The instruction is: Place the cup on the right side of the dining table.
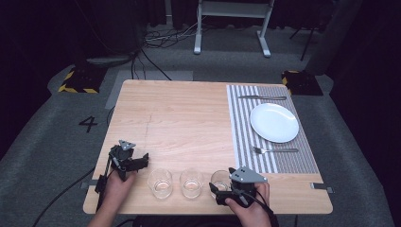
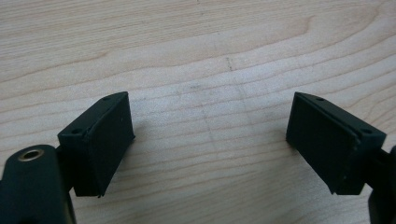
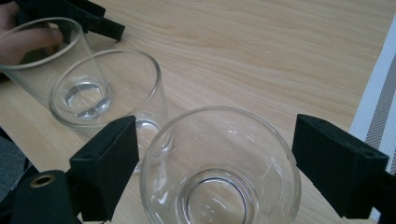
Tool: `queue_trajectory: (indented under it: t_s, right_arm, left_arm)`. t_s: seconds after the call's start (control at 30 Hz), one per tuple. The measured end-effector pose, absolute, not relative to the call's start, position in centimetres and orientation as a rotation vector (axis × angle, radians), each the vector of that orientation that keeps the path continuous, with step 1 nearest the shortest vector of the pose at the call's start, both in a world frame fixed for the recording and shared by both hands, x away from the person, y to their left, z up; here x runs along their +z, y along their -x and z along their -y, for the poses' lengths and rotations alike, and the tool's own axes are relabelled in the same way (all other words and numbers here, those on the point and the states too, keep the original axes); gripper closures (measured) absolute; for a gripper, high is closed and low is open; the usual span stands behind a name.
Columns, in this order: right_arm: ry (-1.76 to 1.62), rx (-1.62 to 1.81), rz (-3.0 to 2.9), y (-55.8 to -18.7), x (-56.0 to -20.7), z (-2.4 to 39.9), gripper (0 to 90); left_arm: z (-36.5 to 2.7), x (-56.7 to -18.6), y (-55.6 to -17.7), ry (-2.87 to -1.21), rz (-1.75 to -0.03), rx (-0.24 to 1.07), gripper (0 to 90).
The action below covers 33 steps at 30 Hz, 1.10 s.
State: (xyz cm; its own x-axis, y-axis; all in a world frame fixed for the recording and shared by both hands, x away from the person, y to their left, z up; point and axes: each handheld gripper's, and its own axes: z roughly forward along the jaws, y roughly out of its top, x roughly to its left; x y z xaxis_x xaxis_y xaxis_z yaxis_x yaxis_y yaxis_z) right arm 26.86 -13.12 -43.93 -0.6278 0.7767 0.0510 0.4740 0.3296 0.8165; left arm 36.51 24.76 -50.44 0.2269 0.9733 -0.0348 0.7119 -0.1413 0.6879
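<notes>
The clear, round drinking glass [image 3: 219,172] nearest your right hand stands upright at the near edge of the pale wooden worktop [image 1: 189,118], last in a row of three. Your right gripper [image 3: 215,172] has its jaws spread wide on either side of it, not touching the glass. The middle glass [image 3: 109,93] stands just beside it. Your left gripper [image 2: 210,144] hovers over bare wood, jaws released and holding nothing. A white round plate [image 1: 274,122] sits on the striped placemat [image 1: 241,127] well apart.

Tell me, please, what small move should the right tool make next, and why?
Probably shut the right tool on the nearest glass: its jaws stand open on either side of that glass, apparently not touching it yet.
</notes>
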Motion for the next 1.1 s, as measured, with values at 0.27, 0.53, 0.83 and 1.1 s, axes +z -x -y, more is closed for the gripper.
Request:
queue_trajectory:
  t_s: [0.27, 0.53, 0.83, 1.1]
  right_arm:
    - [-1.120, 1.160, -2.298, -27.2, -45.5, 12.9, 16.2]
    - [-1.123, 1.109, -2.314, -27.2, -46.8, 12.6, 18.7]
    - [-1.105, 1.082, -2.331, -27.3, -46.6, 12.6, 19.5]
    - [-1.100, 1.073, -2.336, -27.6, -46.2, 12.7, 19.5]
  left_arm:
    - [-24.8, -50.4, -36.5, -1.920, -1.546, 0.578, 15.0]
    - [-24.8, -50.4, -36.5, -1.920, -1.546, 0.577, 15.0]
    - [-24.8, -50.4, -36.5, -1.920, -1.546, 0.577, 15.0]
    - [-24.8, -50.4, -36.5, -1.919, -1.546, 0.578, 15.0]
